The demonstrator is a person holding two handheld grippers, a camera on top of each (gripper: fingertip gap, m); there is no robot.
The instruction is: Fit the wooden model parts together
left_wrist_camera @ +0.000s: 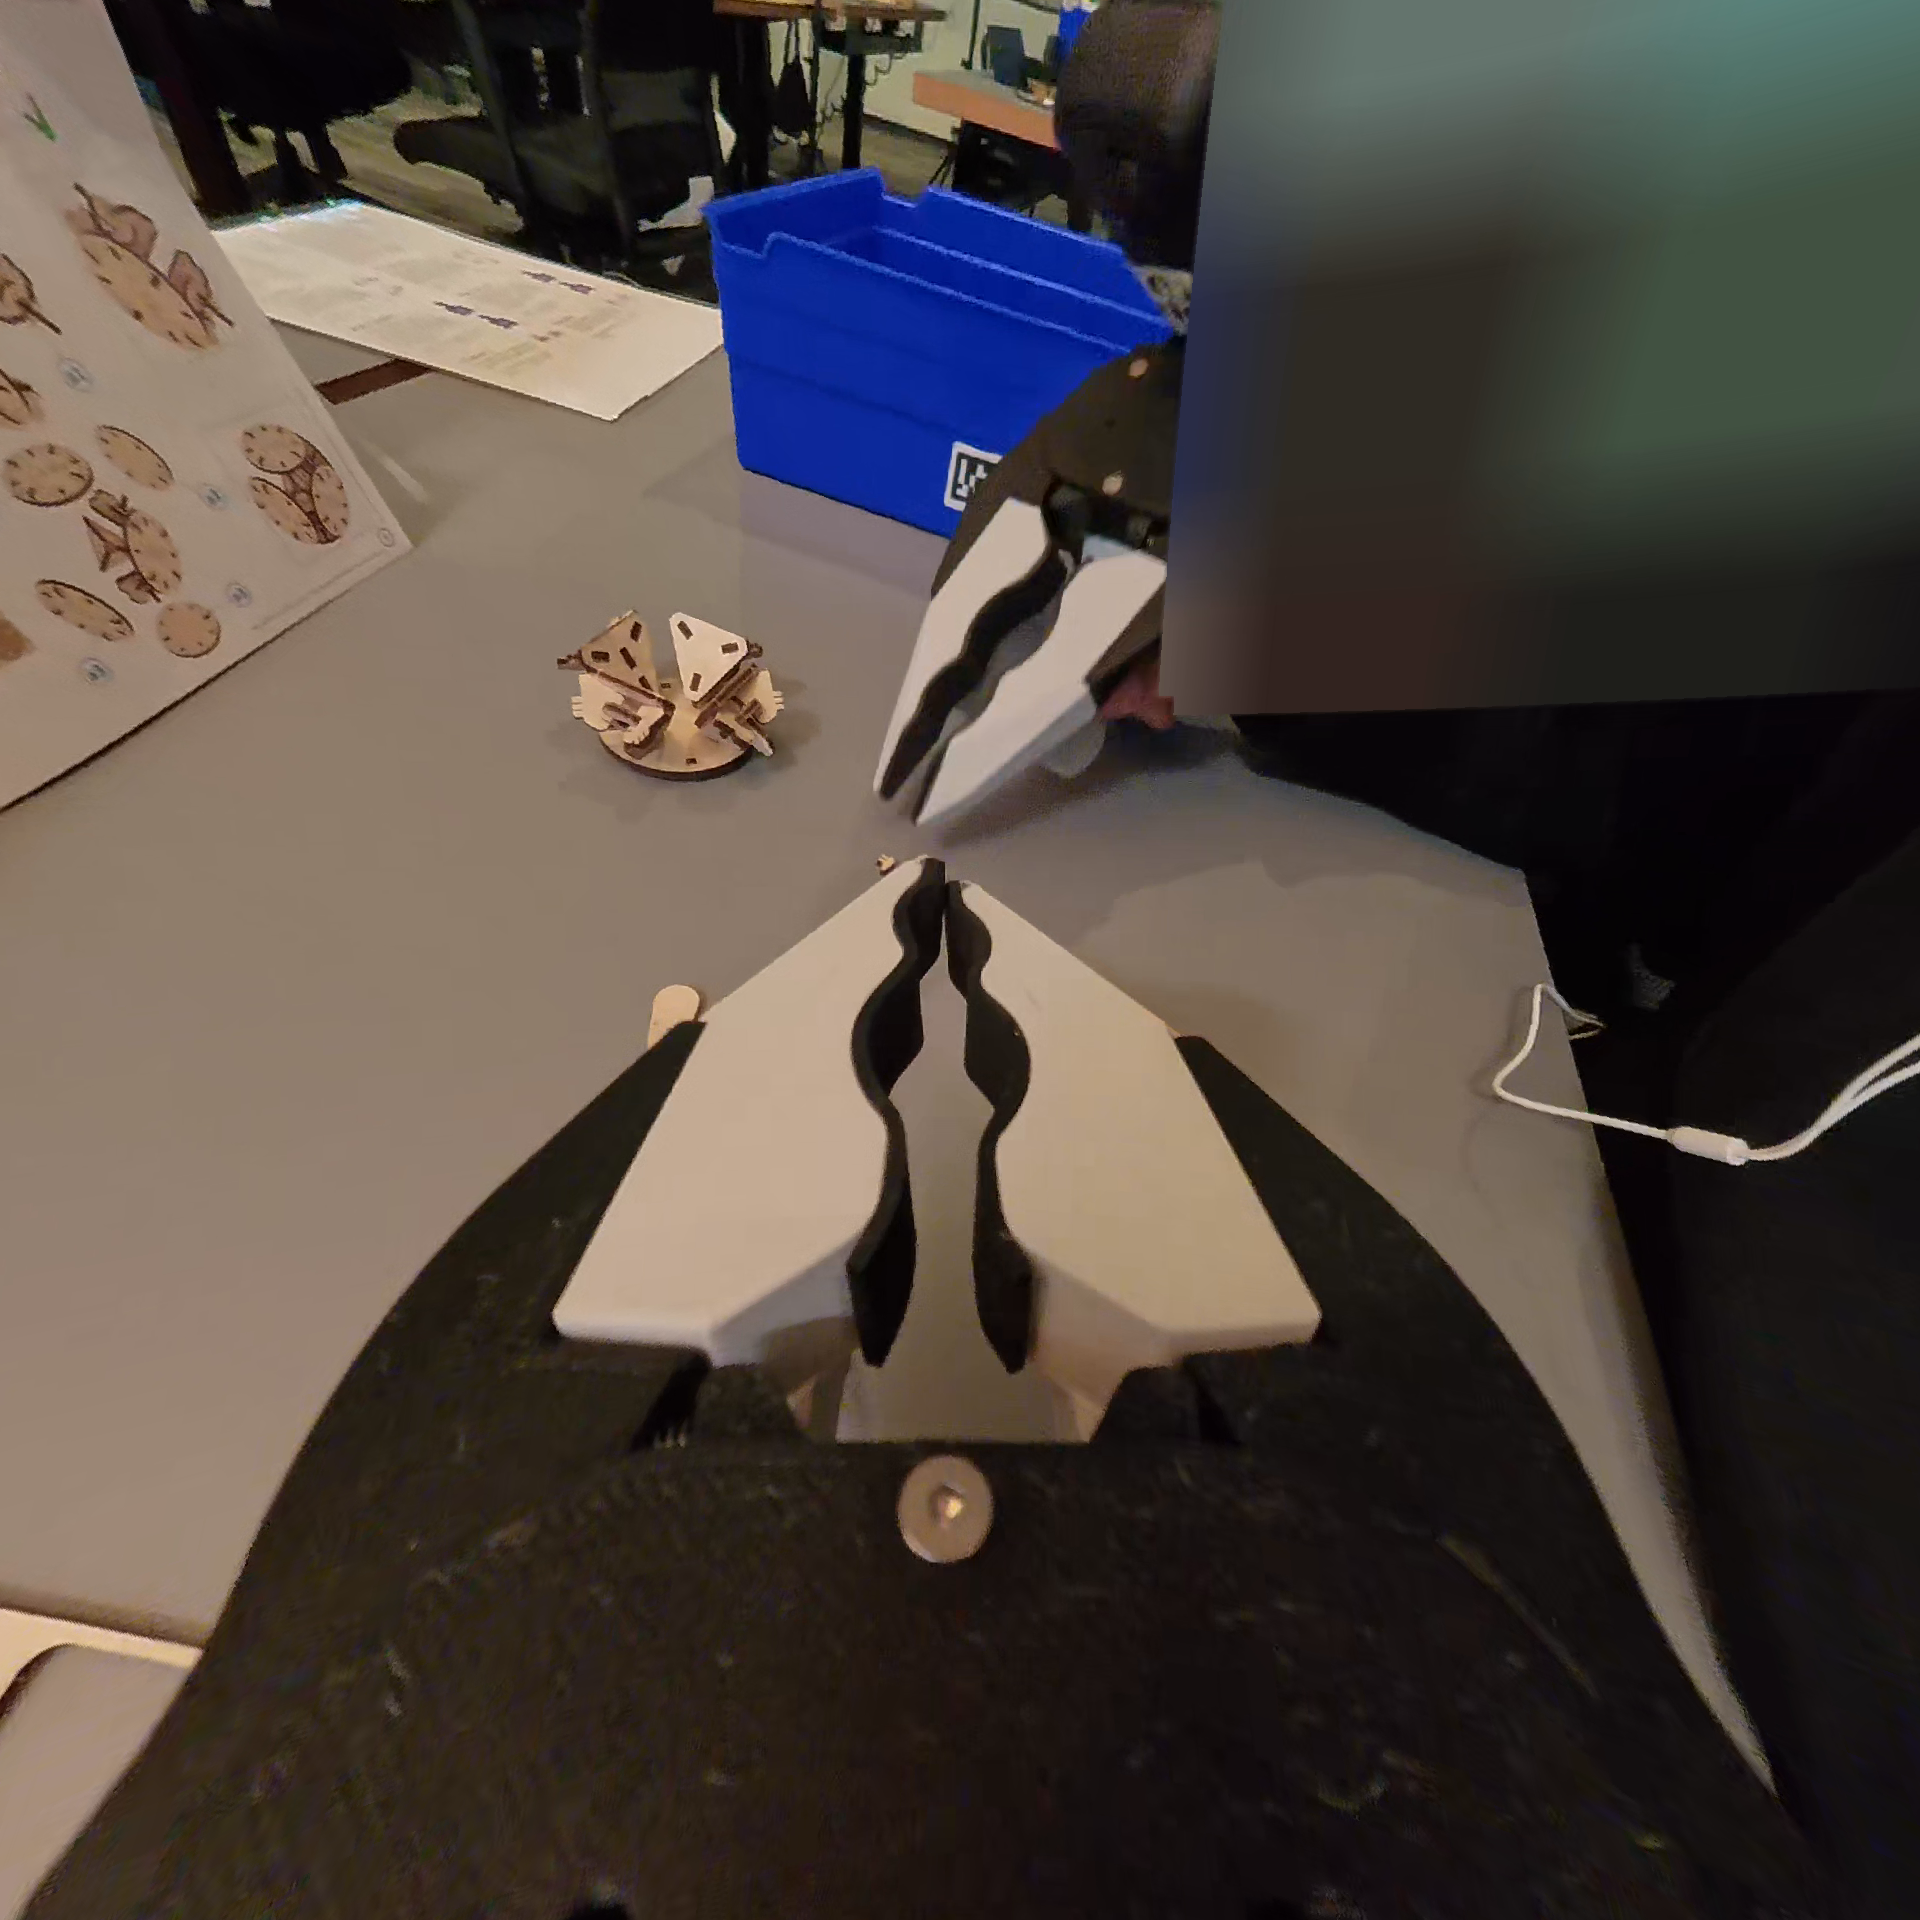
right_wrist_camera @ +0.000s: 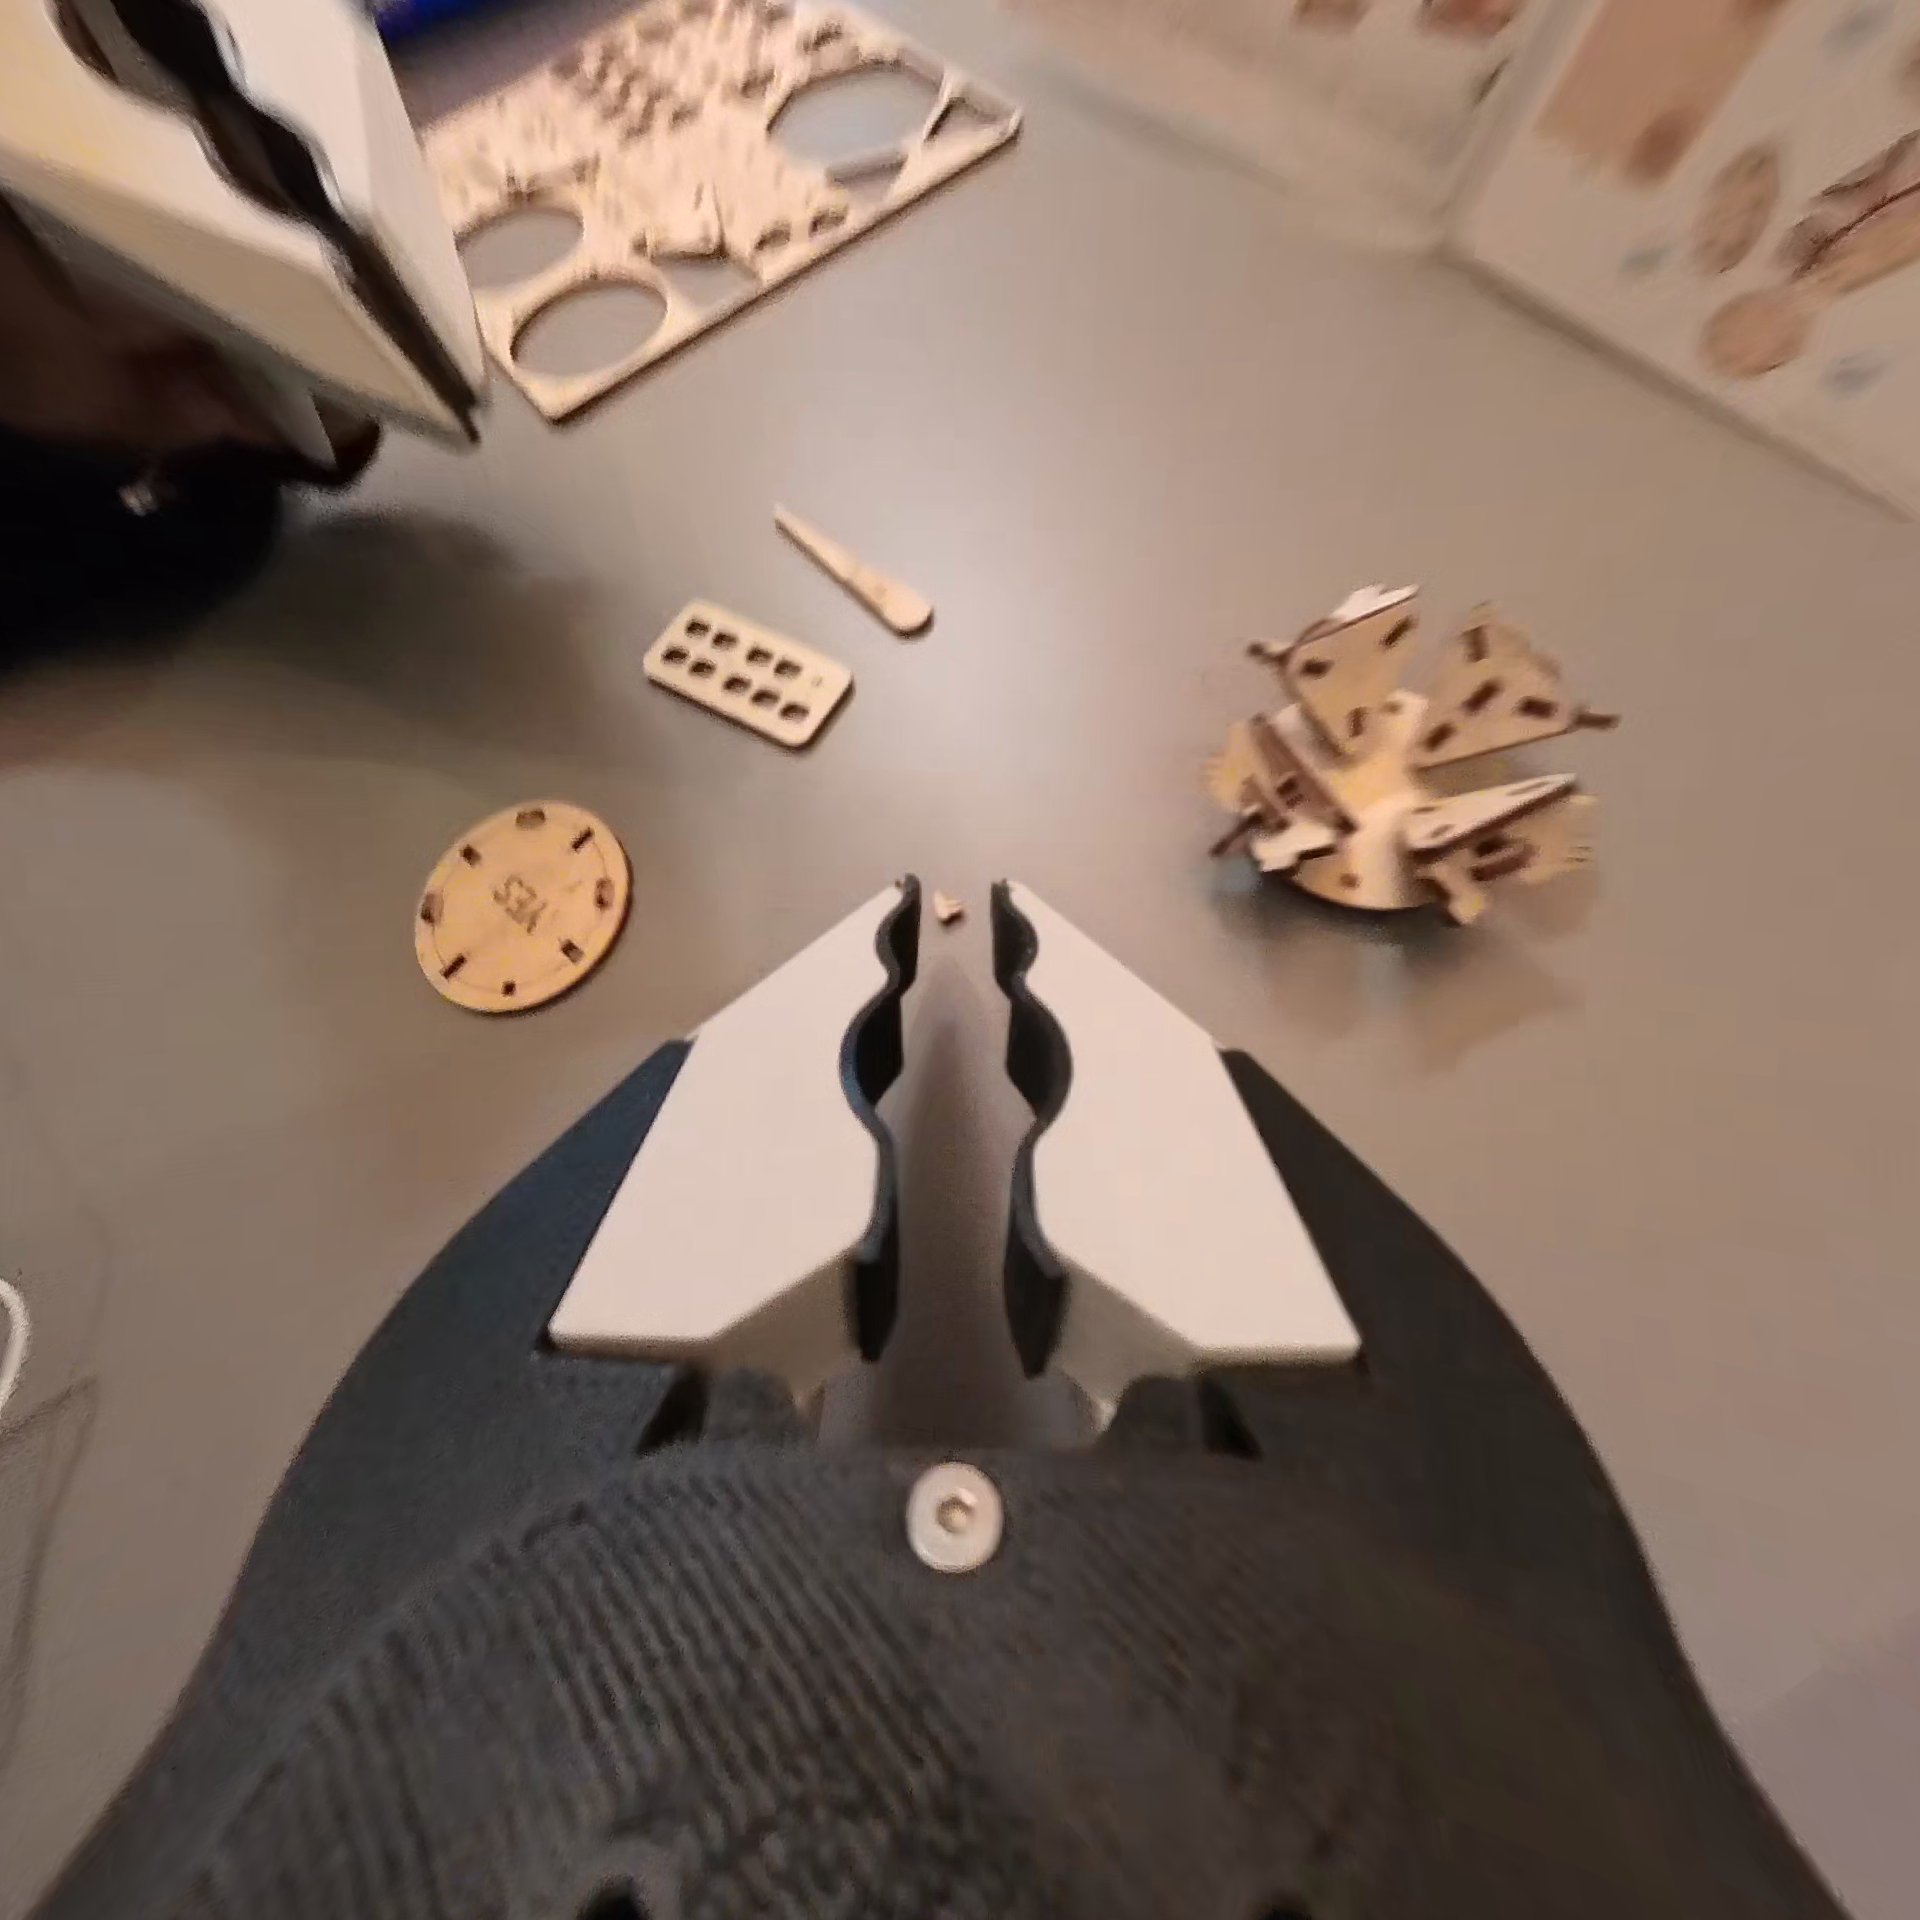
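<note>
Our left claw (left_wrist_camera: 943, 878) clenched with nothing between its tips, our right claw (right_wrist_camera: 954, 894) released around a tiny pale wooden chip (right_wrist_camera: 947, 907) lying untouched on the grey counter (right_wrist_camera: 1039, 520), round slotted wooden disc (right_wrist_camera: 523, 906) left, half-built wooden model (right_wrist_camera: 1403, 790) right.

The tabletop (left_wrist_camera: 312, 935) is plain matte grey. Each hand-held gripper, left (left_wrist_camera: 943, 883) and right (right_wrist_camera: 954, 902), has pale grey-white fingers lined with wavy black pads on a black textured body. The storage bin (left_wrist_camera: 894, 343) is bright blue with a black-and-white square marker. The wooden model (right_wrist_camera: 1403, 769), the round disc (right_wrist_camera: 520, 904), the slotted plate (right_wrist_camera: 748, 691) and the tiny chip (right_wrist_camera: 948, 906) are light tan plywood with dark burnt edges and slots. The instruction sheet (left_wrist_camera: 156, 416) is white with tan clock-face drawings. The cable (left_wrist_camera: 1558, 1101) is white.
</note>
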